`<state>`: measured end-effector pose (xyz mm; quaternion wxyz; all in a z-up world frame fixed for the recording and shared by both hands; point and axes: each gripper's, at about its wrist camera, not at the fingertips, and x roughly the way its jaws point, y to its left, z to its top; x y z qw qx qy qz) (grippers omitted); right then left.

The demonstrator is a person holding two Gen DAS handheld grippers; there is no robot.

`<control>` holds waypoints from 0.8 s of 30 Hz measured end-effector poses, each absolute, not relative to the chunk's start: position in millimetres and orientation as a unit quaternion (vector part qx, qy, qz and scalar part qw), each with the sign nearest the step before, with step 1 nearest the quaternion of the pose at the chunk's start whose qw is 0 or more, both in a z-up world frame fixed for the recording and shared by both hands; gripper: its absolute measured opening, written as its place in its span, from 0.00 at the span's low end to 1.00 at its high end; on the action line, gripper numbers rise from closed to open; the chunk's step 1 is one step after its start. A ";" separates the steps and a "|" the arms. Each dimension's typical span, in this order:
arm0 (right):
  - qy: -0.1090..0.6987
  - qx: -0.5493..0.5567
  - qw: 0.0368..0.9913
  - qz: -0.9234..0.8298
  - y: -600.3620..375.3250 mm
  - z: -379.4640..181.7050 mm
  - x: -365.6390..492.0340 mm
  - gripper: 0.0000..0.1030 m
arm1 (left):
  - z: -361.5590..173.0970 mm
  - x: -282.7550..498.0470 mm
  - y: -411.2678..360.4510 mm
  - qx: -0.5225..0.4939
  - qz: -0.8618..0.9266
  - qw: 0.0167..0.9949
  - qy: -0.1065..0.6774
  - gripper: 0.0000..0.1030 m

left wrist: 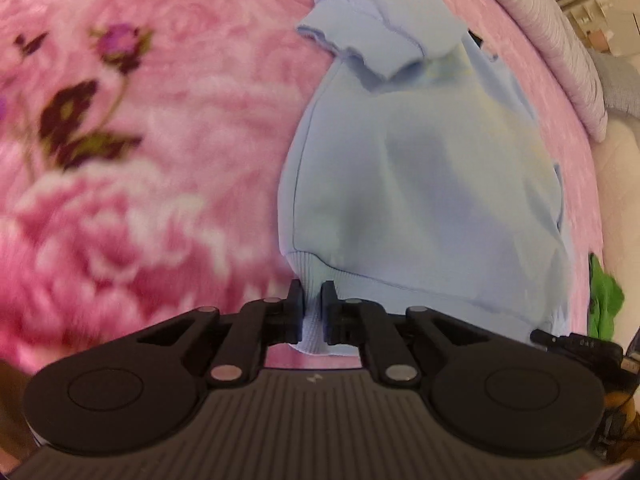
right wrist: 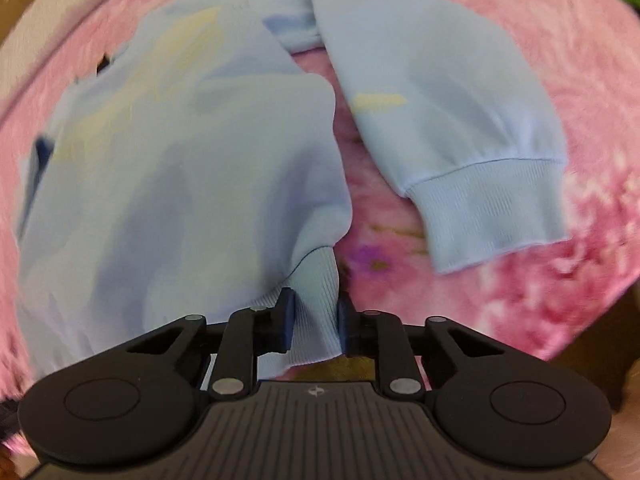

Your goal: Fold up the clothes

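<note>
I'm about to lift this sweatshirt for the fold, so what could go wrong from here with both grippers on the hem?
1. The left gripper pinches only a narrow bit of the ribbed hem; it may slip out on lifting.
2. The loose sleeve lies splayed on the pink blanket and could drag or fold under.
3. The right gripper holds a bunched hem corner, so the sweatshirt may lift unevenly.

Left gripper (left wrist: 311, 312) jaws clamp sweatshirt (left wrist: 420, 184) hem.
</note>
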<state>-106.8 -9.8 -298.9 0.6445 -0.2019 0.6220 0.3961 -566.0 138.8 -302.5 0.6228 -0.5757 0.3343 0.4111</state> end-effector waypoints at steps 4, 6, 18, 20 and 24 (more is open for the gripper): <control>0.636 -0.235 0.624 0.387 -20.1 -295.4 -100.3 0.31 | -294.5 -563.3 115.7 -0.529 0.425 0.613 0.406 0.05; 0.623 -0.252 0.628 0.393 -15.5 -283.8 -96.1 0.46 | -280.3 -560.7 118.0 -0.518 0.426 0.613 0.418 0.07; 0.602 -0.177 0.677 0.384 57.5 -273.7 -27.1 0.64 | -234.5 -454.6 213.4 -0.339 0.482 0.692 0.417 0.37; 0.598 -0.188 0.671 0.395 71.2 -277.8 -25.5 0.64 | -244.0 -432.2 224.1 -0.306 0.479 0.695 0.441 0.38; 0.596 -0.203 0.660 0.410 89.9 -279.4 -31.1 0.67 | -268.3 -411.7 238.5 -0.251 0.479 0.692 0.478 0.39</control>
